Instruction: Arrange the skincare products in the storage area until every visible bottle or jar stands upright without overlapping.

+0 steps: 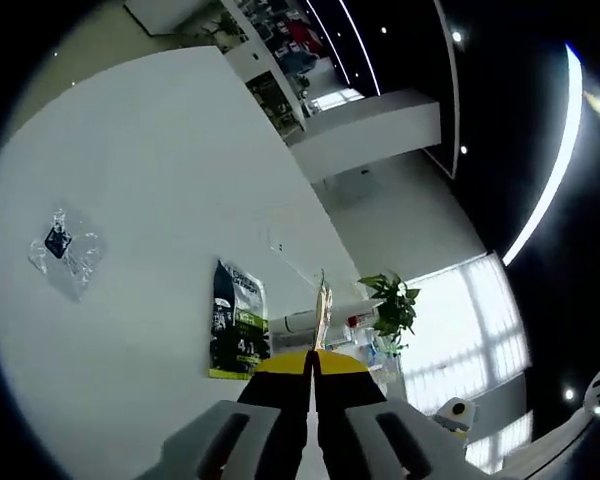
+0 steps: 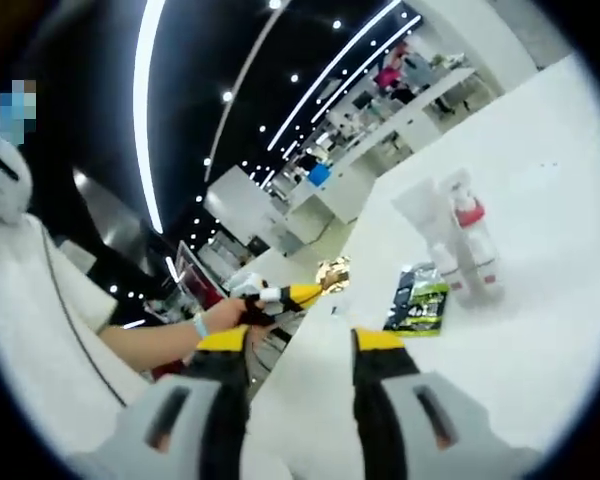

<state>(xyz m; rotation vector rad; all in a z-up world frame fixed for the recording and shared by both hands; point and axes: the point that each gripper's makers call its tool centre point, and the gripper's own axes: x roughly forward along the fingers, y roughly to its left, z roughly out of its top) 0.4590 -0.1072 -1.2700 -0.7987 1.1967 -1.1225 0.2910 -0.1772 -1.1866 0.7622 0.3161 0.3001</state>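
My left gripper is shut on a thin gold sachet, seen edge-on above the yellow jaw tips. Beyond it on the white table lie a black and green packet and a white tube on its side. In the right gripper view my right gripper stands open with nothing between its jaws. The left gripper comes in from the left there, held by a hand and carrying the gold sachet. Further off, white bottles, one with a red collar, stand upright beside the black and green packet.
A clear plastic bag with a small dark item lies alone on the white table. A potted plant stands past the products. The person's forearm reaches in from the left. Shelves and counters fill the room beyond.
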